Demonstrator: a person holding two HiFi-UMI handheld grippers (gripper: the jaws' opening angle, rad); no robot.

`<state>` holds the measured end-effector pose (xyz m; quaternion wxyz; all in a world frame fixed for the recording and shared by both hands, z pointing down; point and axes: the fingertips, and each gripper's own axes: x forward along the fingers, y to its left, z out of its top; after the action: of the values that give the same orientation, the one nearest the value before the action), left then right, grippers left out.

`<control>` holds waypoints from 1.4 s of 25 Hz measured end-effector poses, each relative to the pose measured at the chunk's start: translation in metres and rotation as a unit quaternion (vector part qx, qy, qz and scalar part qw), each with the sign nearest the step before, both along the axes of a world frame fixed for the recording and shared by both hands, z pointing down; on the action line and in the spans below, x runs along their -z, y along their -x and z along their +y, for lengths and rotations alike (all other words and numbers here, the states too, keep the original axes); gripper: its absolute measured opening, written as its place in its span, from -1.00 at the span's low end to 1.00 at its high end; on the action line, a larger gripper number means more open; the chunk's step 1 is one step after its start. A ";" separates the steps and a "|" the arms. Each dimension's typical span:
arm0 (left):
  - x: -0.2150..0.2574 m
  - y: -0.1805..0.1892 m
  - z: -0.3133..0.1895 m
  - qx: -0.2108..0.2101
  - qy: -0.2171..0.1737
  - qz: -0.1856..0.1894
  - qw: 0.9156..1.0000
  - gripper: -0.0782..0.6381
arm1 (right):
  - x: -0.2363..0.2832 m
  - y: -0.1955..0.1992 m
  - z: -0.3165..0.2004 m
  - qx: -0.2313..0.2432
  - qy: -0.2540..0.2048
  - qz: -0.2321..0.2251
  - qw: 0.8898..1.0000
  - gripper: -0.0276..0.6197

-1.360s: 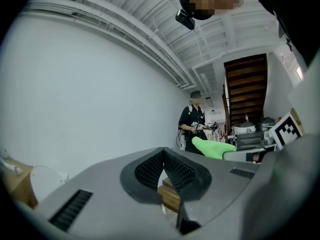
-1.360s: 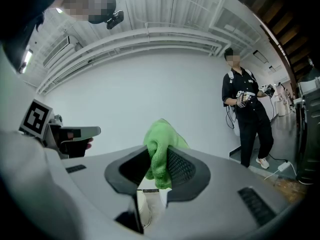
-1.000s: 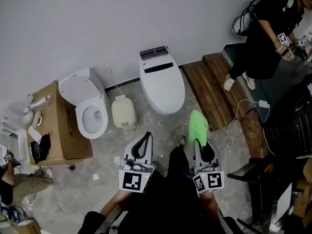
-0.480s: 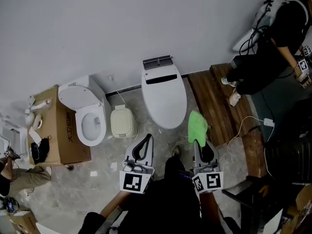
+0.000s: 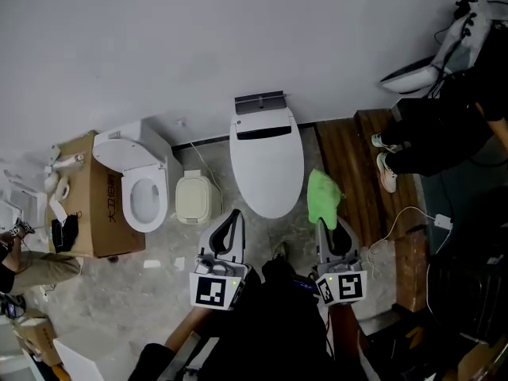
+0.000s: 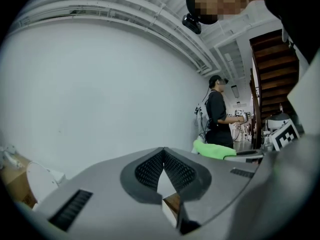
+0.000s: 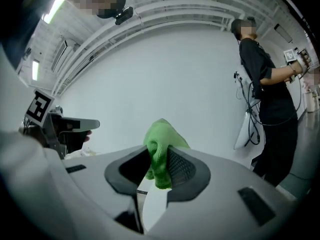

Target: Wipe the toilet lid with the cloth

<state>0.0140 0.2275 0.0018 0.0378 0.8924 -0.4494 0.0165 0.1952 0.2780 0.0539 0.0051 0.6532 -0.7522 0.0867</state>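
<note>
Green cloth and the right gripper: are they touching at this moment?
Touching. The right gripper view shows it plainly: the right gripper has its jaws closed on the green cloth, pinched between the ribbed pads.

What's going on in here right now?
A person holds a gripper in each hand in front of a closed toilet lid. The right gripper has its jaws shut on a green cloth, held up beside the lid's right edge and apparently not touching it. The left gripper is shut with nothing in it. Wiping doesn't look started yet.
</note>
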 end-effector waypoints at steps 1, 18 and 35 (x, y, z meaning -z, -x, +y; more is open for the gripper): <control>-0.002 -0.004 -0.007 0.005 -0.001 -0.002 1.000 -0.76 | -0.003 -0.006 -0.009 0.004 0.002 0.001 1.000 -0.58; -0.046 -0.062 -0.135 -0.006 0.032 -0.006 0.999 -0.76 | -0.078 -0.064 -0.163 0.019 0.062 0.037 0.997 -0.58; -0.135 -0.101 -0.284 -0.048 0.072 -0.038 0.996 -0.76 | -0.246 -0.115 -0.355 0.018 0.149 0.079 0.985 -0.58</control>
<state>0.1147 -0.0563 0.1372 0.0840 0.9067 -0.4045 0.0845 0.3098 -0.0775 0.3002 0.1639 0.6366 -0.7393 0.1458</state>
